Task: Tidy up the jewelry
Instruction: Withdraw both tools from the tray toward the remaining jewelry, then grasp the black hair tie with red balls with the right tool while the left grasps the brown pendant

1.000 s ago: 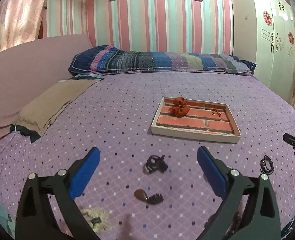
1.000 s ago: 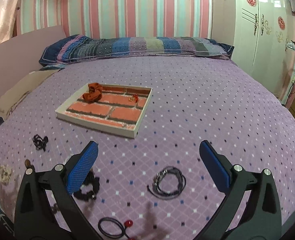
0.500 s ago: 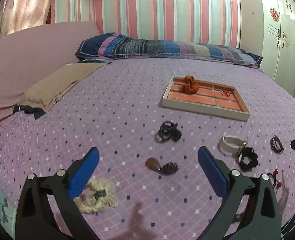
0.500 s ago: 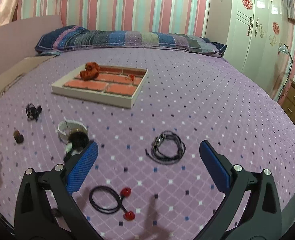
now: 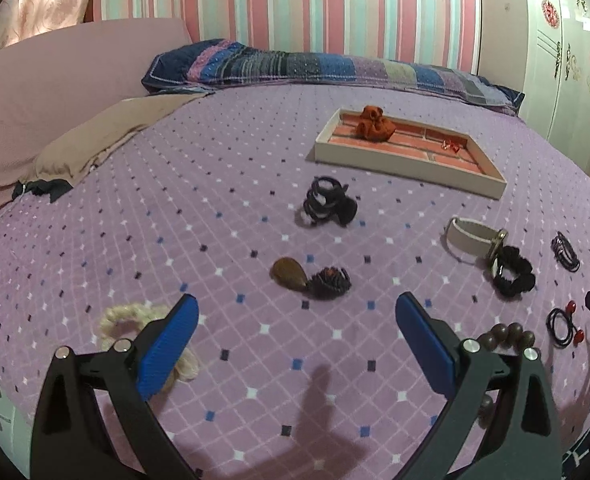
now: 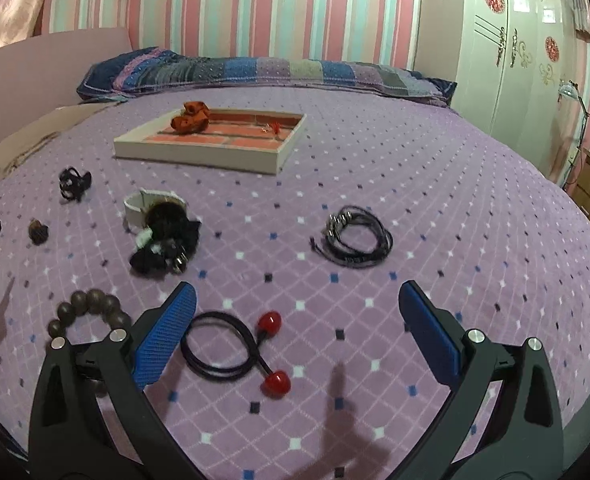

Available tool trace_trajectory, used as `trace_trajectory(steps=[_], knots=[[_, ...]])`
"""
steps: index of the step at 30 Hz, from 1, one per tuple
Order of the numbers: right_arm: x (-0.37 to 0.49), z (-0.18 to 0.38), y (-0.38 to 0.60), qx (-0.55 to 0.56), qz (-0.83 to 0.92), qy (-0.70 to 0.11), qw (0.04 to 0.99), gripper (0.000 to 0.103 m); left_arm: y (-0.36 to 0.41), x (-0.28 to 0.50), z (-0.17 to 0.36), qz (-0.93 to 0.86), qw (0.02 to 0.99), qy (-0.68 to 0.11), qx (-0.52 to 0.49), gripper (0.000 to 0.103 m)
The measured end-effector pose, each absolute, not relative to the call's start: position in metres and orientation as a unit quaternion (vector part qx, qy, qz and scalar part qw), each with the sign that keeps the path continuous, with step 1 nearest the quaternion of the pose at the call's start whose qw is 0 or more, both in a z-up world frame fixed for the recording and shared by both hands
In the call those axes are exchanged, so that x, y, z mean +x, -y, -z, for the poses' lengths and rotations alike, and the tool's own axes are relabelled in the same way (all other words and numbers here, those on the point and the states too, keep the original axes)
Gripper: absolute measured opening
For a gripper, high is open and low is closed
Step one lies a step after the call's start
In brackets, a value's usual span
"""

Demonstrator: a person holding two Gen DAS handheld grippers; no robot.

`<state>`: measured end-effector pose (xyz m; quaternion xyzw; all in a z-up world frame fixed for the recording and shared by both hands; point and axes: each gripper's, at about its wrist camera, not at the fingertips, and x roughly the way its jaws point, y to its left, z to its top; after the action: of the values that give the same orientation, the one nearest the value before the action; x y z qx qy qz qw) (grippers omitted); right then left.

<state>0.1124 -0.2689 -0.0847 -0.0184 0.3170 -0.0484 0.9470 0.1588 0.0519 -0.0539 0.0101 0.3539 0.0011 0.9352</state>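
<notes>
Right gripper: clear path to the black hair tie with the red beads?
Probably yes. The right gripper is open, and the black hair tie with the red beads lies flat on the bedspread just ahead, toward its left finger. Nothing covers it; the wooden bead bracelet sits apart.

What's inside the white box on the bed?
Inside the tray sits a bunched orange cloth thing and a small red item. The bottom looks like bricks. The near wall hides the front strip.

Matt quilted cloth bedspread [image 6: 415,184], glossy red beads on hair tie [image 6: 231,344], textured blue fingers [image 6: 165,340].
</notes>
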Motion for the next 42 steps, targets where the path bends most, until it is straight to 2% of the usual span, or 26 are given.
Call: trace_trajectory(steps=[11,17,22,23,25,28,29,34,40,42], knots=[[0.118,0.115,0.282,-0.002,0.058,-0.344,0.937,0.098,-0.05,0.176,0.069,-0.003,0.935,-0.355,0.014,0.097],[0.125,0.123,0.284,0.01,0.045,-0.361,0.931,0.089,-0.046,0.188,0.075,0.008,0.933,-0.36,0.011,0.096],[0.124,0.13,0.279,0.008,0.039,-0.371,0.928,0.087,-0.041,0.198,0.079,0.011,0.932,-0.363,0.02,0.095],[0.123,0.13,0.278,0.008,0.039,-0.37,0.928,0.086,-0.04,0.2,0.08,0.011,0.931,-0.364,0.023,0.095],[0.123,0.131,0.277,0.009,0.037,-0.371,0.928,0.084,-0.039,0.207,0.084,0.014,0.929,-0.37,0.026,0.084],[0.123,0.133,0.274,0.007,0.032,-0.37,0.928,0.077,-0.038,0.216,0.092,0.02,0.921,-0.389,0.025,0.068],[0.124,0.134,0.273,0.006,0.031,-0.369,0.929,0.074,-0.038,0.22,0.095,0.023,0.917,-0.397,0.024,0.066],[0.127,0.135,0.272,0.008,0.026,-0.364,0.931,0.066,-0.038,0.225,0.105,0.018,0.914,-0.404,0.03,0.065],[0.134,0.132,0.269,0.008,0.015,-0.36,0.933,0.04,-0.042,0.233,0.107,0.021,0.914,-0.404,0.022,0.064],[0.134,0.132,0.267,0.005,0.01,-0.359,0.933,0.033,-0.042,0.232,0.107,0.02,0.915,-0.402,0.022,0.06]])
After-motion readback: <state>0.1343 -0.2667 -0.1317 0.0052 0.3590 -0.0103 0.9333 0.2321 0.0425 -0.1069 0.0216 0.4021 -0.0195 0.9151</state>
